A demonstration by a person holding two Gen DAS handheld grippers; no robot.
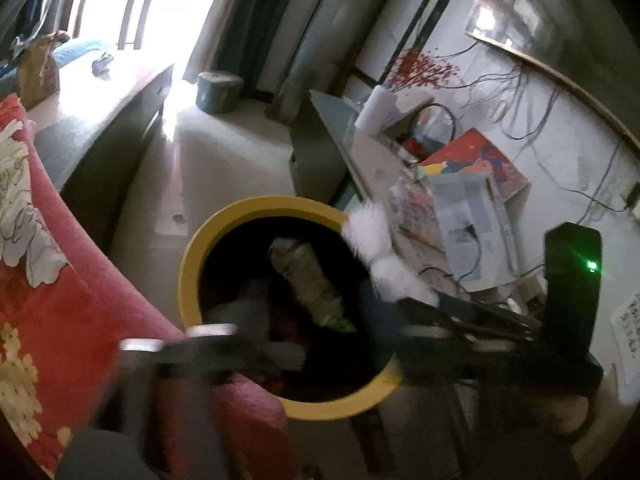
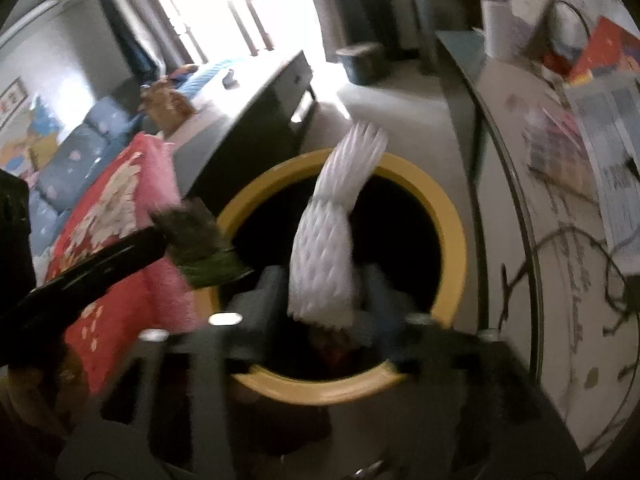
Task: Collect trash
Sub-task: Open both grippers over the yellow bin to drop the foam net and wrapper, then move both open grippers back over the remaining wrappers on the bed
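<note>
A yellow-rimmed bin (image 1: 192, 264) with a dark liner stands on the floor below both grippers. In the left wrist view a crushed plastic bottle (image 1: 308, 284) with a green label hangs in the bin's mouth. It sits between the spread fingers of my left gripper (image 1: 316, 320), which is open, with space on both sides. In the right wrist view a white foam net sleeve (image 2: 332, 232) stands upright over the bin (image 2: 452, 232). My right gripper (image 2: 324, 300) is open, its fingers close beside the sleeve's lower end without squeezing it. The bottle (image 2: 200, 248) also shows at the left gripper's tip.
A red floral blanket (image 1: 60, 280) lies against the bin on the left, with a dark cabinet (image 1: 108, 160) behind it. To the right, a glass-topped table (image 1: 372, 160) carries papers (image 1: 472, 216), a red book (image 1: 480, 156), a paper roll (image 1: 376, 108) and cables. A round tin (image 1: 218, 92) sits on the floor beyond.
</note>
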